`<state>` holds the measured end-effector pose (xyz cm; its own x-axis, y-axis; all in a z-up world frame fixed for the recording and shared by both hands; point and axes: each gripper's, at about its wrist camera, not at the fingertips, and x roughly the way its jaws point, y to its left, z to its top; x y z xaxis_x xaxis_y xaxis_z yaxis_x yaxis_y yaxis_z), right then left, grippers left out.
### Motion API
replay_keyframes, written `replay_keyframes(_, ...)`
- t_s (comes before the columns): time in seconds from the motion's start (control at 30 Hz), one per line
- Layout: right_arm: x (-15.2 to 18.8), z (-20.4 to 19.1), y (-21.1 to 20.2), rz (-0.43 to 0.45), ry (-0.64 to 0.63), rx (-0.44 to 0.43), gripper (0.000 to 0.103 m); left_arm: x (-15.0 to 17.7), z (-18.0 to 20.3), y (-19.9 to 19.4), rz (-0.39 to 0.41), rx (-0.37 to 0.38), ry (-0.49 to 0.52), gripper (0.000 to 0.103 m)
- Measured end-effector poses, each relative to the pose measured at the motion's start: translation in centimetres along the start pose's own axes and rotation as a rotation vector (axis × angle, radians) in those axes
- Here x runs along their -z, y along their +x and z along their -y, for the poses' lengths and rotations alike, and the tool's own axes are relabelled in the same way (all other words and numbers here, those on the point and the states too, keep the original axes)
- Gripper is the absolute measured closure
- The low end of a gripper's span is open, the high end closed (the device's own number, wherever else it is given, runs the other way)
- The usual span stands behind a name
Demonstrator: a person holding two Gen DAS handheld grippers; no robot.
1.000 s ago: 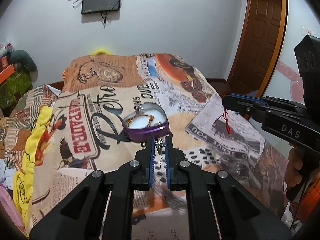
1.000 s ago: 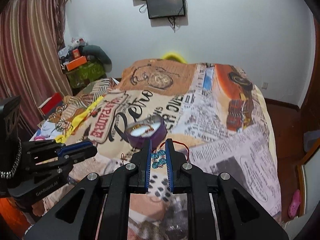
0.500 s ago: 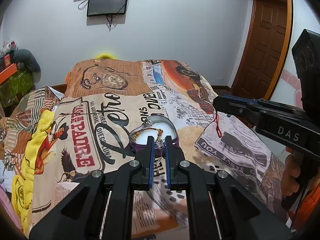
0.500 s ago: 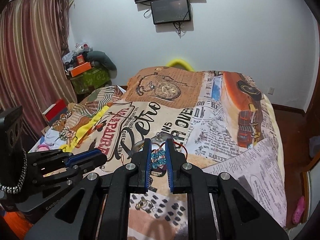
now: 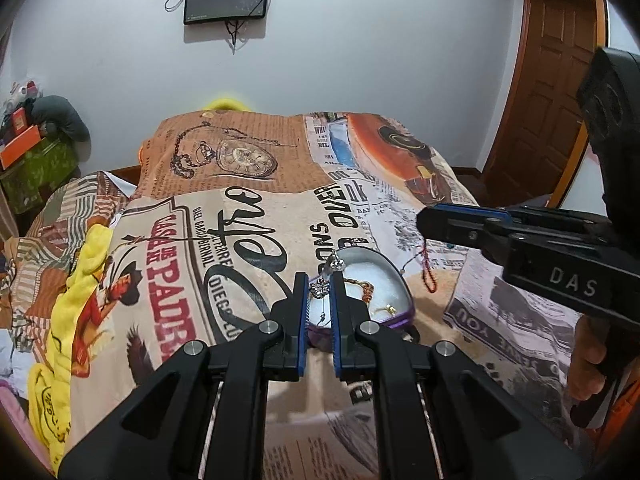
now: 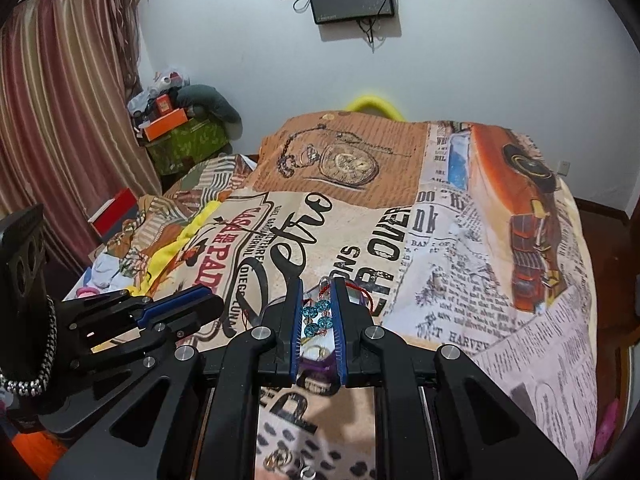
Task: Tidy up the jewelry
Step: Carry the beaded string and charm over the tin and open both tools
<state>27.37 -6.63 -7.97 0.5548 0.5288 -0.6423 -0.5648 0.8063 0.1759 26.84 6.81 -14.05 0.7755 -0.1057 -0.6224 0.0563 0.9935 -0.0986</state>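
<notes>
A purple heart-shaped jewelry box with a white lining lies open on the printed bedspread; gold-coloured pieces lie inside it. My left gripper is shut on a small silver pendant right at the box's near-left rim. My right gripper is shut on a red-string bracelet with blue crystal beads, held over the box, which is mostly hidden behind the fingers. In the left wrist view the red string hangs under the right gripper.
Small silver rings lie on the bedspread near the front edge. A yellow cloth runs along the bed's left side. Boxes and clutter stand by the curtain. A wooden door is at the right.
Both grippers have moved forward and down toward the purple box, each still holding its piece. The box now sits right at both sets of fingertips.
</notes>
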Motion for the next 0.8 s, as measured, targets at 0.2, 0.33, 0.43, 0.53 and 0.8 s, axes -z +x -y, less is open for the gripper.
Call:
replay_keyframes(0.2,-0.7,0.1,2.6,-0.058,-0.015,0.003,0.091,-0.3,-0.3,2.4,-0.043,0.02,0.001,0.095)
replay_keyframes(0.33,-0.8,0.2,4.4,-0.117,-0.035,0.0,0.091,-0.1,-0.8,4.0,-0.09,0.048,-0.016,0.095)
replay_keyframes(0.43,-0.5,0.1,5.5,-0.158,-0.055,0.004,0.091,0.2,-1.1,4.9,-0.119,0.069,-0.032,0.095)
replay_keyframes(0.53,-0.3,0.4,6.2,-0.189,-0.056,-0.006,0.091,0.4,-1.5,5.5,-0.139,0.096,-0.053,0.095)
replay_keyframes(0.8,0.2,0.3,6.9,-0.228,-0.087,0.005,0.091,0.0,-1.1,5.8,-0.145,0.117,-0.039,0.095)
